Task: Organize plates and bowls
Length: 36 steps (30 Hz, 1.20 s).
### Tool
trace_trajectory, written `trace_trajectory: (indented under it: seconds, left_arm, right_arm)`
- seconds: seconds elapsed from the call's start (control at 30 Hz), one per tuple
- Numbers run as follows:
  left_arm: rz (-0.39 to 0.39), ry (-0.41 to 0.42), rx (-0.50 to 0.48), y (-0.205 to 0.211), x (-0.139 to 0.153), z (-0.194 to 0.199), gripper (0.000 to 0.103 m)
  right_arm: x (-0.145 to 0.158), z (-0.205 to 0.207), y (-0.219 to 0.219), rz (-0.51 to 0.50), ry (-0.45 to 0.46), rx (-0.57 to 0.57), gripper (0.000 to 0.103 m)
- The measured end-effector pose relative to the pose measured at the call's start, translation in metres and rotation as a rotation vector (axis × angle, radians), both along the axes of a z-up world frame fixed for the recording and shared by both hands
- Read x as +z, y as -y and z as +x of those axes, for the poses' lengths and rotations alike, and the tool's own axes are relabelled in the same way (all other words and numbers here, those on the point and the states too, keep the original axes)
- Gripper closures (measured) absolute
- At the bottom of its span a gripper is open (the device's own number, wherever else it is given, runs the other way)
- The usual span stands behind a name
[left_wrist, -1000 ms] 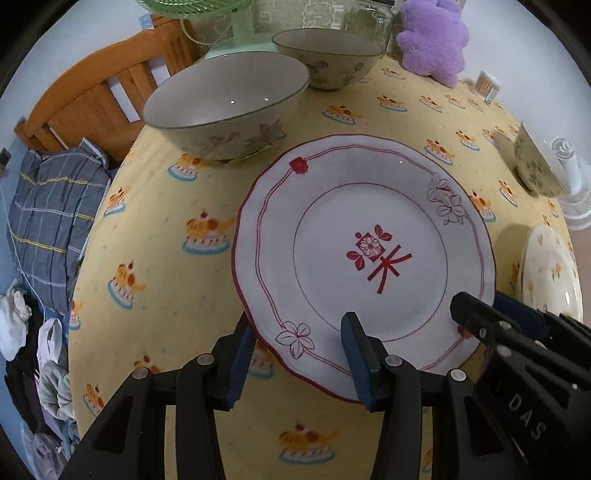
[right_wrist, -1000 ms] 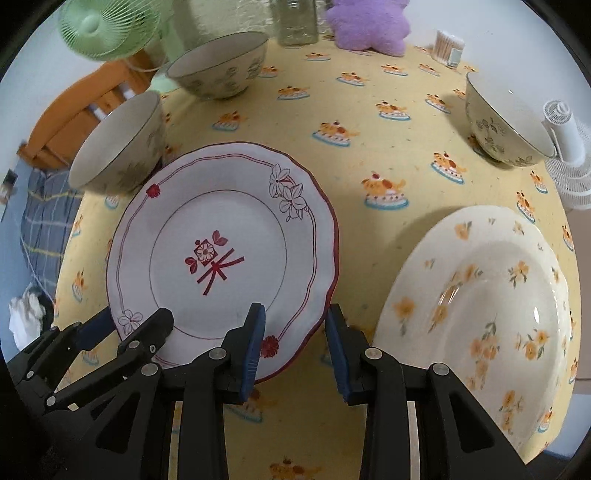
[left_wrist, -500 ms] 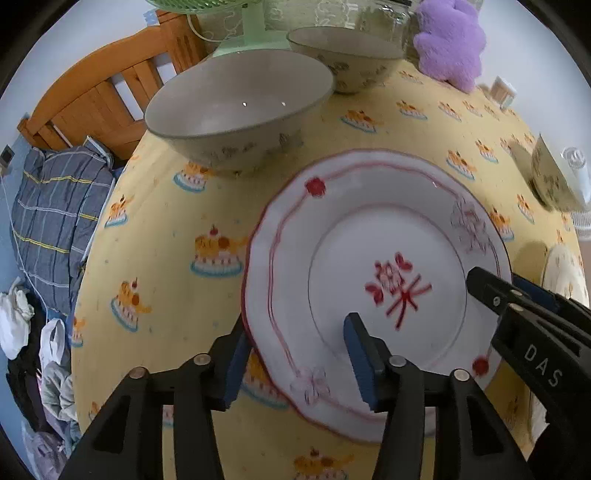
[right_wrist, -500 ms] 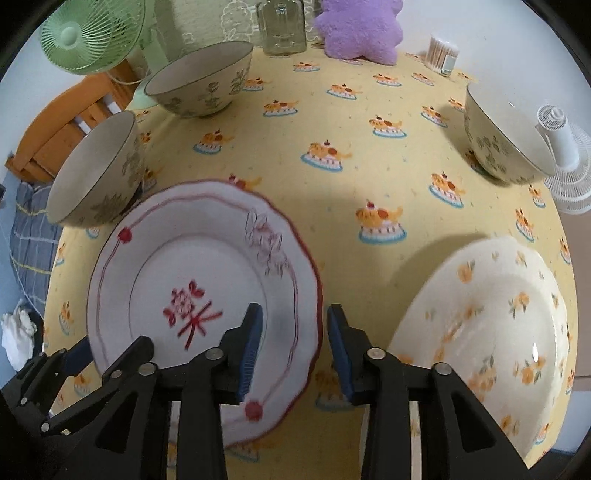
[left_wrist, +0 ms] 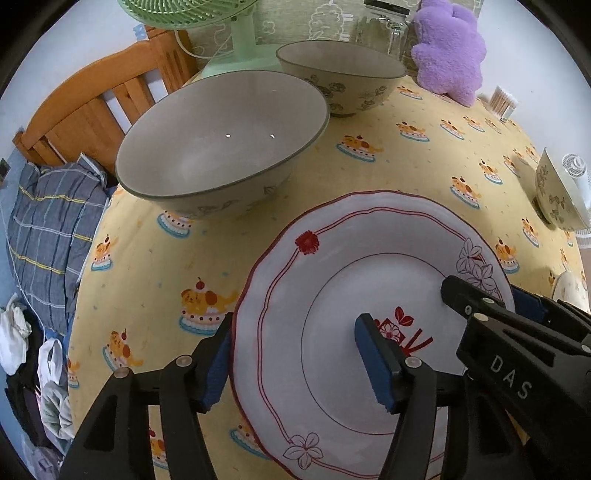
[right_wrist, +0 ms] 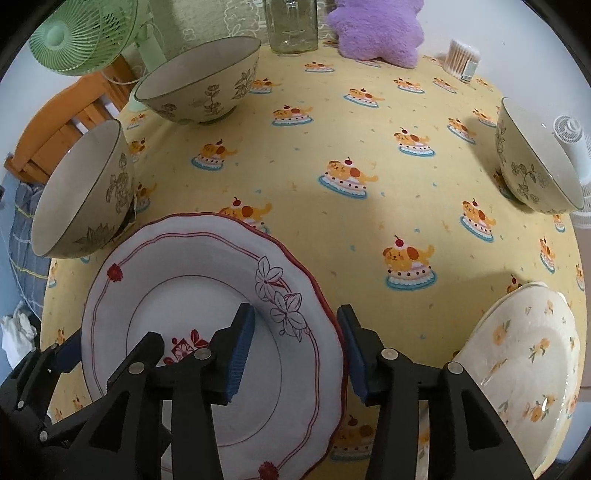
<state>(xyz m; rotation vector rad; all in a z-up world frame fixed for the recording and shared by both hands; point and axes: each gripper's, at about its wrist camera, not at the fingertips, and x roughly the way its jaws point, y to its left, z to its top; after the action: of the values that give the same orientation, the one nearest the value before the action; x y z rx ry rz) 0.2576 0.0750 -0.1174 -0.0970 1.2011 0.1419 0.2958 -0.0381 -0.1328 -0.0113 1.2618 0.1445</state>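
A white plate with a red rim lies flat on the yellow tablecloth. My left gripper straddles its left rim, one pad over the plate and one outside, jaws opening and not pressing. My right gripper straddles the right rim the same way, also opening. A large grey bowl stands just behind the plate. A second bowl is farther back, a third at the right. A cream plate with orange flowers sits near right.
At the table's back stand a green fan, a glass jar, a purple plush and a cotton swab box. A white mini fan is beyond the right edge. A wooden headboard and bedding lie left.
Both grippers have moved forward over the red-rimmed plate, toward the bowls. Their jaws stand wider apart than before. The plate stays on the cloth.
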Motion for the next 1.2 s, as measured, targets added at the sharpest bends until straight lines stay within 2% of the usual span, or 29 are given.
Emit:
trace_trajectory:
  seconds: [0.2, 0.33, 0.5, 0.63, 0.9, 1.2]
  left_arm:
    - [-0.052, -0.038, 0.003, -0.002, 0.001, -0.004, 0.037]
    - [-0.040, -0.031, -0.024, 0.002, 0.010, -0.017, 0.037]
    - [-0.073, -0.005, -0.012, -0.003, 0.023, -0.029, 0.037]
    - [-0.092, 0.006, -0.046, -0.003, 0.030, -0.036, 0.038]
    - [-0.118, 0.013, -0.128, 0.018, 0.044, -0.050, 0.038]
    - [-0.101, 0.046, -0.159, 0.053, 0.056, -0.054, 0.038]
  right_arm:
    - [0.008, -0.009, -0.002, -0.032, -0.026, -0.011, 0.052]
    - [0.020, -0.021, -0.002, -0.047, -0.023, -0.028, 0.052]
    - [0.037, -0.036, -0.006, -0.068, 0.002, -0.023, 0.052]
    - [0.048, -0.048, -0.004, -0.075, 0.019, -0.041, 0.052]
    - [0.069, -0.072, 0.015, -0.082, 0.051, -0.123, 0.052]
    - [0.085, -0.081, 0.050, -0.062, 0.087, -0.156, 0.052]
